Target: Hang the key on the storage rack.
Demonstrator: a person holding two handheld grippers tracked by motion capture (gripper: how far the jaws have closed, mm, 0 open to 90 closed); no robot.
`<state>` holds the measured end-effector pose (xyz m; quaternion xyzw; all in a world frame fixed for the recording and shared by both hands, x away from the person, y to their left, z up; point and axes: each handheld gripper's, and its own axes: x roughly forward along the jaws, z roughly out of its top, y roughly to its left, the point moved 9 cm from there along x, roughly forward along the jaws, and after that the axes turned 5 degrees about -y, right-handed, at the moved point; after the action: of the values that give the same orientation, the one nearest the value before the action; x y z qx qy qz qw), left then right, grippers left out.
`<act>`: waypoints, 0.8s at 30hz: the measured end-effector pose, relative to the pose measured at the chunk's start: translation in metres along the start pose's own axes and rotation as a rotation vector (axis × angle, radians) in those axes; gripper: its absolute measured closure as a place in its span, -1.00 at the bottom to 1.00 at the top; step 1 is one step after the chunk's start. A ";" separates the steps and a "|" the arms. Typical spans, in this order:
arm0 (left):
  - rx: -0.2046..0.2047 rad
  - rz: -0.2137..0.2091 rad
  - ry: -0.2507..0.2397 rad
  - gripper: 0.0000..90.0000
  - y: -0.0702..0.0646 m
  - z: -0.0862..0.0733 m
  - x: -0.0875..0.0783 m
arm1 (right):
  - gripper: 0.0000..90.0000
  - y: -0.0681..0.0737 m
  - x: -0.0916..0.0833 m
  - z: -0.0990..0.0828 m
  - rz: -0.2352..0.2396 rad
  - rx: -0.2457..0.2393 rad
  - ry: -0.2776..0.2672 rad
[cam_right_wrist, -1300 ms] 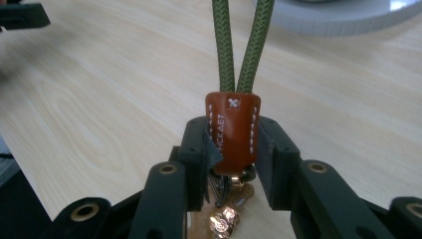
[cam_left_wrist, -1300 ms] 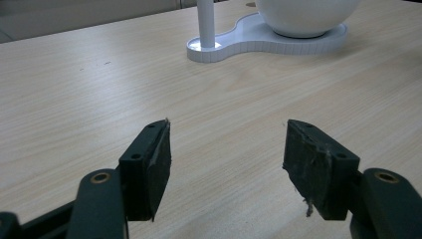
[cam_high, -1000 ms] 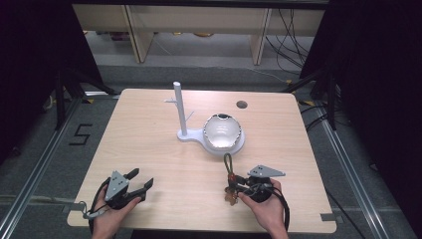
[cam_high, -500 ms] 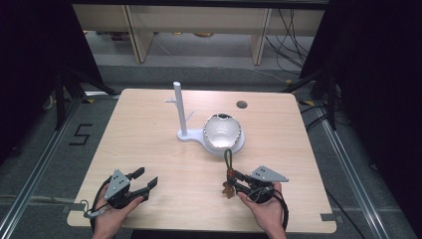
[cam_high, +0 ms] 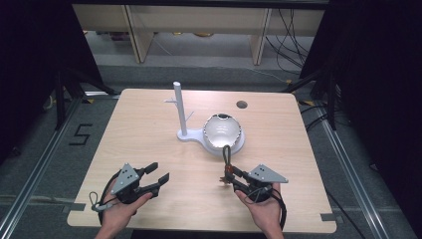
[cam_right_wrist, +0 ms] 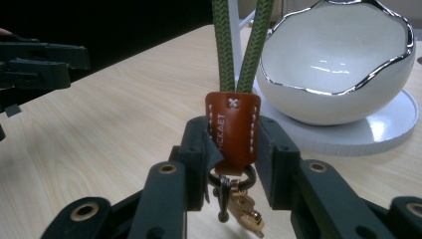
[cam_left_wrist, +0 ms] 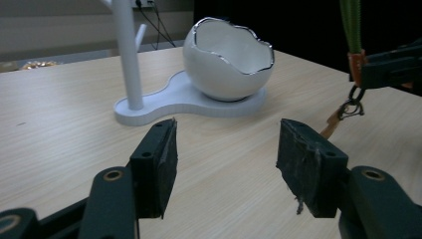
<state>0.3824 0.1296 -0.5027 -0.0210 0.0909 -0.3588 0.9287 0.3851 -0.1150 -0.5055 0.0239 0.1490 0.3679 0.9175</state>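
Observation:
My right gripper (cam_high: 228, 175) (cam_right_wrist: 232, 149) is shut on the brown leather tab (cam_right_wrist: 233, 129) of a keychain (cam_high: 227, 155). The keychain's green cord loop (cam_right_wrist: 241, 45) stands up toward the bowl, and a metal ring with small keys (cam_right_wrist: 239, 199) hangs below the tab. My left gripper (cam_high: 160, 172) (cam_left_wrist: 226, 164) is open at the front left, held off the table. Its jaws have just been closing a little, with nothing between them. A white egg-shaped bowl (cam_high: 222, 130) (cam_left_wrist: 226, 64) sits on a white stand base (cam_high: 191, 135) beside an upright post (cam_high: 179, 107).
The wooden table (cam_high: 139, 129) has a small round hole (cam_high: 242, 104) at the back right. The post carries short side pegs (cam_high: 170, 101). Dark floor rails and shelving lie beyond the table's edges.
The left gripper has risen off the table and shifted a little forward and right, its jaws slightly narrower. The right gripper and keychain have stayed put.

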 end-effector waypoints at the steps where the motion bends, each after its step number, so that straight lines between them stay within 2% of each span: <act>1: 0.000 0.000 0.000 -0.09 0.000 0.000 0.000 | 0.53 0.000 0.000 0.000 0.000 0.000 0.000; 2: 0.004 -0.018 0.007 -0.06 -0.006 0.003 0.004 | 0.53 0.003 0.000 0.001 0.003 0.014 0.002; 4: -0.001 -0.043 0.003 -0.04 -0.012 0.006 0.008 | 0.53 0.001 0.002 0.003 -0.007 -0.017 -0.011; 5: -0.001 -0.043 0.003 -0.03 -0.012 0.006 0.008 | 0.53 0.001 0.002 0.003 -0.007 -0.017 -0.011; 6: -0.004 -0.067 -0.002 -0.03 -0.019 0.011 0.012 | 0.53 0.004 0.003 0.003 -0.006 0.008 -0.012; 9: 0.003 -0.086 -0.004 -0.01 -0.025 0.015 0.016 | 0.53 0.006 0.003 0.003 -0.008 0.015 -0.012; 10: 0.000 -0.104 -0.013 0.00 -0.029 0.018 0.020 | 0.53 0.004 0.006 0.005 -0.007 -0.024 -0.027; 11: 0.000 -0.104 -0.013 0.01 -0.029 0.018 0.020 | 0.53 0.004 0.006 0.005 -0.007 -0.024 -0.027; 12: -0.001 -0.109 -0.006 0.02 -0.032 0.019 0.021 | 0.53 0.007 0.006 0.004 -0.005 -0.003 -0.022; 14: 0.003 -0.128 -0.009 0.04 -0.037 0.022 0.025 | 0.53 0.009 0.008 0.005 0.002 -0.004 -0.023; 15: -0.001 -0.139 -0.019 0.05 -0.039 0.023 0.027 | 0.53 0.008 0.009 0.006 0.005 -0.019 -0.034; 17: -0.006 -0.152 -0.025 0.08 -0.042 0.026 0.029 | 0.53 0.011 0.007 0.005 -0.010 0.006 -0.014; 20: -0.009 -0.166 -0.029 0.11 -0.046 0.029 0.032 | 0.53 0.012 0.012 0.008 0.014 -0.019 -0.039; 23: -0.012 -0.170 -0.019 0.13 -0.049 0.032 0.034 | 0.53 0.013 0.011 0.007 0.002 -0.008 -0.027; 24: -0.012 -0.180 -0.018 0.15 -0.051 0.033 0.035 | 0.53 0.013 0.014 0.009 0.008 -0.044 -0.047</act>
<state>0.3801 0.0672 -0.4703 -0.0381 0.0823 -0.4402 0.8933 0.3886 -0.0960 -0.4984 0.0129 0.1194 0.3743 0.9195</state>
